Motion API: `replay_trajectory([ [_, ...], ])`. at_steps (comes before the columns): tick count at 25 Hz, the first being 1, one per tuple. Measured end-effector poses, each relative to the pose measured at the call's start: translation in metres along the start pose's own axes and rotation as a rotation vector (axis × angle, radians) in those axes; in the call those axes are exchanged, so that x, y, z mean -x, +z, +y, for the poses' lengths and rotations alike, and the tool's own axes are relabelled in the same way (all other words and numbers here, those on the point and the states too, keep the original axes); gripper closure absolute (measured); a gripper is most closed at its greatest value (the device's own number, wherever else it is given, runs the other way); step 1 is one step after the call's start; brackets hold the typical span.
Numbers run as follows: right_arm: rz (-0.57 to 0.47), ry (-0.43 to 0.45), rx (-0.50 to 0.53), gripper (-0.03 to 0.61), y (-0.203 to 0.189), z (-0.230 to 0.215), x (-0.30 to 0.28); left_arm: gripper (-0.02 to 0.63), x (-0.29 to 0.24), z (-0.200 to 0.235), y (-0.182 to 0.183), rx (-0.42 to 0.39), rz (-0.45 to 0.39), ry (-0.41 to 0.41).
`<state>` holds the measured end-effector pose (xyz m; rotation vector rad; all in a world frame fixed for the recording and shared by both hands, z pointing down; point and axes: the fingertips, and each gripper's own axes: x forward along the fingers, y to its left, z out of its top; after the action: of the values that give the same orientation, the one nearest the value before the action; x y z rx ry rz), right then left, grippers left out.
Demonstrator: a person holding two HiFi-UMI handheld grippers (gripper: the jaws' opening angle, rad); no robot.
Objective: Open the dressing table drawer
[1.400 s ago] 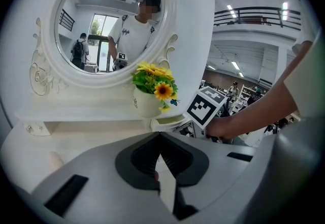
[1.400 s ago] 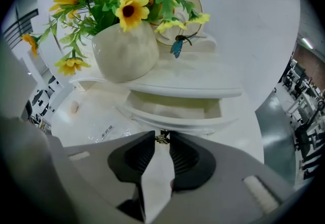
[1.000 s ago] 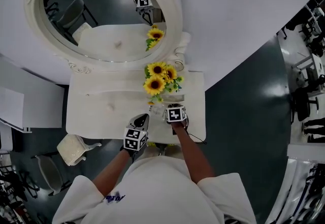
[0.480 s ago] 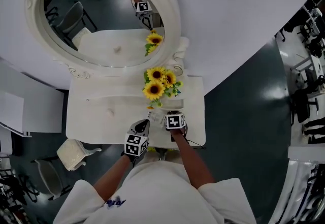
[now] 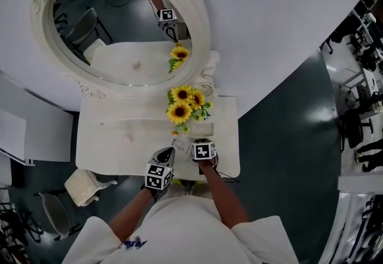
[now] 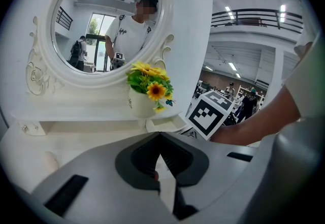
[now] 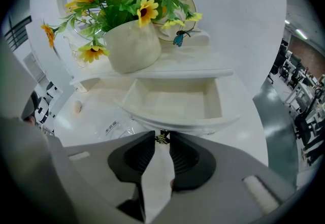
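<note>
White tabletop [image 5: 102,149] unchanged; right gripper [image 7: 162,135] still pinches open drawer [image 7: 172,103] knob [image 7: 162,139].

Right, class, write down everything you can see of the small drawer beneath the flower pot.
The drawer is small, shallow and cream-white, with a curved front; it looks like painted wood. It stands pulled out, level, from under the shelf that carries the flower pot, above the table top. Its inside looks empty. A small brass-coloured knob at the front's middle sits between the jaws of the right gripper, which close on it.
</note>
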<state>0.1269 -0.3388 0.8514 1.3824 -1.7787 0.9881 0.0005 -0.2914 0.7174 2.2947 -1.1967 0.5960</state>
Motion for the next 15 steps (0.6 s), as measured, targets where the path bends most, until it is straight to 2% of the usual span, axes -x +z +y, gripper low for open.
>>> replay_trajectory([
  [5,0.005,0.017,-0.029,0.478,0.002,0.009,0.012,0.604,0.001,-0.001,-0.004,0.001,0.004,-0.003],
  [15,0.002,0.001,-0.006,0.477,-0.003,0.0,0.001,0.604,0.002,-0.001,-0.006,0.006,0.005,-0.004],
])
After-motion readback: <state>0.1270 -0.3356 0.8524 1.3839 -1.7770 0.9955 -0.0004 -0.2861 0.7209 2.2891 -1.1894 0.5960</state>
